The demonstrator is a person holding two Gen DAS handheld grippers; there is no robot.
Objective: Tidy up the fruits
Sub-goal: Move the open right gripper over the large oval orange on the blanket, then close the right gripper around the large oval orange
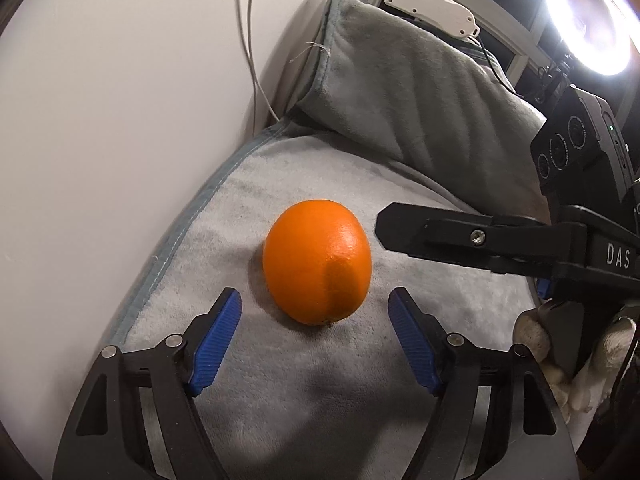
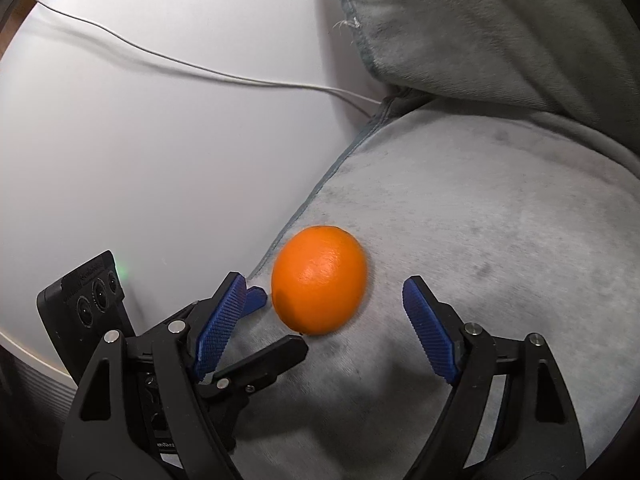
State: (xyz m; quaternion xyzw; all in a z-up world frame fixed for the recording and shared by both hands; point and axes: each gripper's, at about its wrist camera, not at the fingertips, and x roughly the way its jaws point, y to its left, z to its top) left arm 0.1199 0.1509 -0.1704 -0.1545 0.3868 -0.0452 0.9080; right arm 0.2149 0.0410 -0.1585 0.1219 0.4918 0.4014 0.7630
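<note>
One orange [image 1: 316, 262] lies on a grey fleece blanket [image 1: 224, 240], close to its stitched left edge. My left gripper [image 1: 315, 298] stands open just short of it, a blue pad on either side, neither touching the peel. From the right, my right gripper [image 2: 325, 282] is also open, its blue pads flanking the orange [image 2: 320, 280] with gaps on both sides. One black finger of the right gripper [image 1: 440, 236] reaches in beside the fruit in the left wrist view. In the right wrist view the left gripper's fingers [image 2: 288, 352] cross low on the left.
A grey cushion [image 1: 400, 88] leans behind the blanket. A white surface [image 2: 140, 160] with white cables [image 2: 200, 70] lies to the left. A bright ring light [image 1: 588, 16] and a white adapter [image 1: 432, 4] sit at the back right. A gloved hand [image 1: 532, 336] holds the right gripper.
</note>
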